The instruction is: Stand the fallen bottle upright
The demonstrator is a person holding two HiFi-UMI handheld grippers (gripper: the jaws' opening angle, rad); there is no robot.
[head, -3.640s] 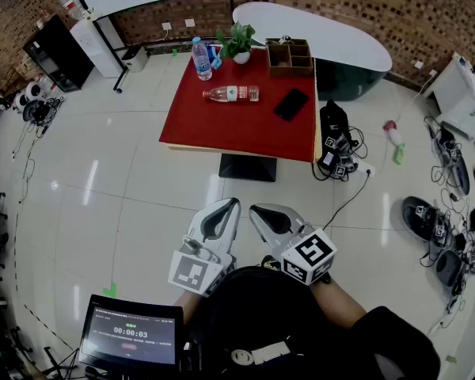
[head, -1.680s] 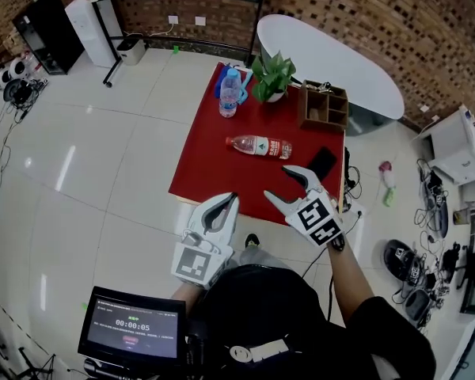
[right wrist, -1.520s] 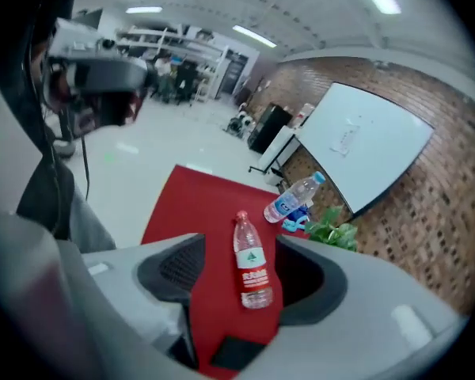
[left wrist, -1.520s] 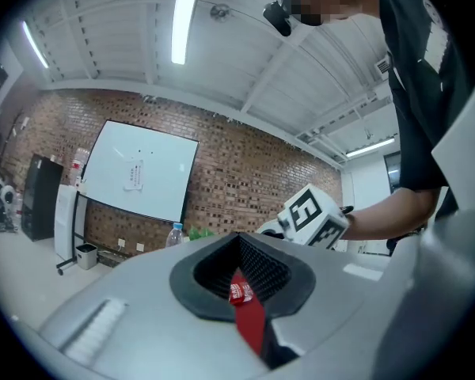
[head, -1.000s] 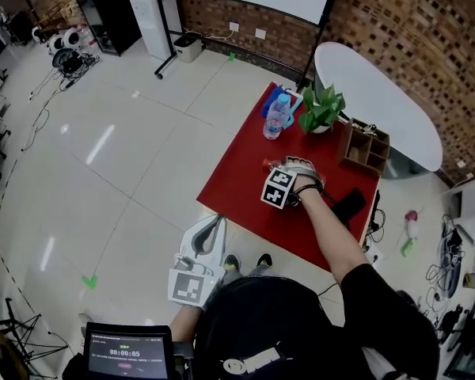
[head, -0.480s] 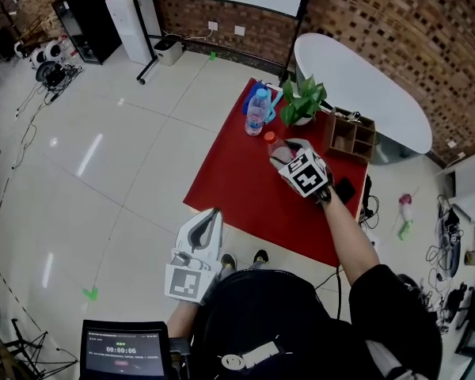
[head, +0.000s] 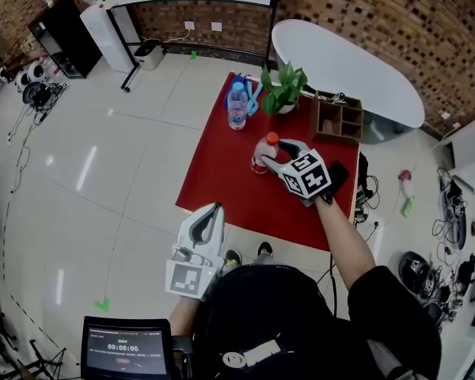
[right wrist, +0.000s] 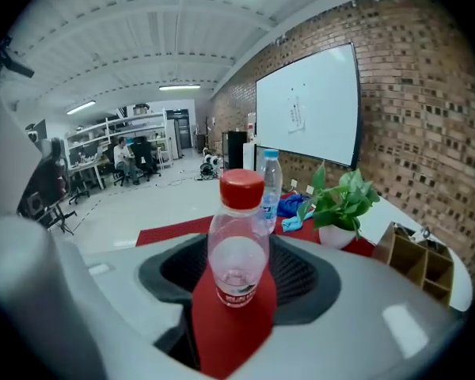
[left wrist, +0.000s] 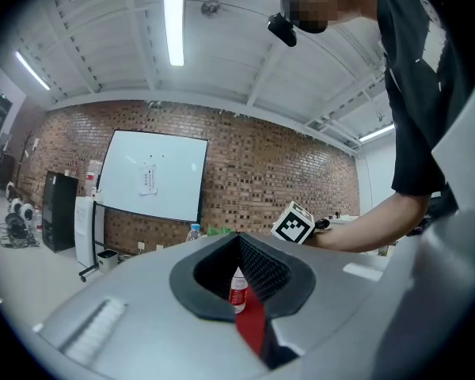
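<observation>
RIGHTED: The clear plastic bottle point(right wrist: 237, 244) stands upright on the red table point(head: 222, 176), between the jaws of the right gripper point(head: 274, 155). The jaws are clamped on its body and have just been closing a little. Its red cap point(right wrist: 241, 188) rises above the jaws, and a red label band point(right wrist: 237, 294) shows lower down. Beyond the gripper stand a second bottle point(right wrist: 271, 182) and a potted plant point(right wrist: 340, 204). The left gripper point(head: 214, 212), jaws together on nothing, hangs well short of the table.

Clear red-capped bottle point(head: 262, 152) upright
</observation>
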